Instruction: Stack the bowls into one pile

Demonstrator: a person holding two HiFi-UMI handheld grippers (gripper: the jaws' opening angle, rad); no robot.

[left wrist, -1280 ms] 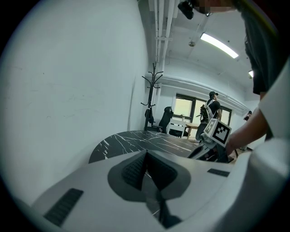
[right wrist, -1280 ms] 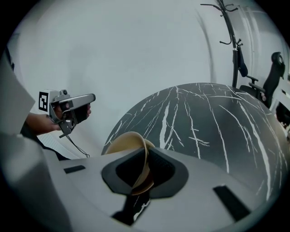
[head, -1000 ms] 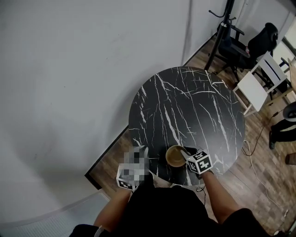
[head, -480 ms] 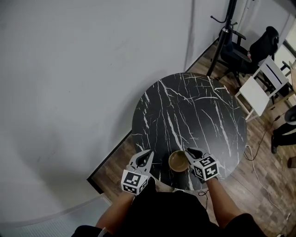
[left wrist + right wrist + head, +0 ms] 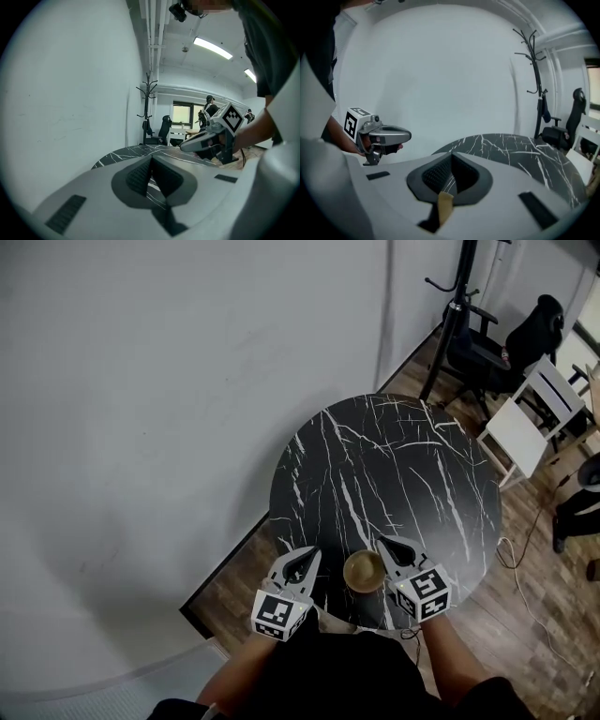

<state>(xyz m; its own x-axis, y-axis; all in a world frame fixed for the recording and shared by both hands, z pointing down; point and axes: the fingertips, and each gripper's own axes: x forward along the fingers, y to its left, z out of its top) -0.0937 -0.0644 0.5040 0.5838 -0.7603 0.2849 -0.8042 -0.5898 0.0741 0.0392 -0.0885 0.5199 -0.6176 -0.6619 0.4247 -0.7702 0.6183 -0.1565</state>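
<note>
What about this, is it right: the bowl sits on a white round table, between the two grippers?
Not quite. The table is black with white veins, not white, as the head view shows. The rest holds: it is round, and the bowl sits on it between the left gripper and the right gripper.
</note>
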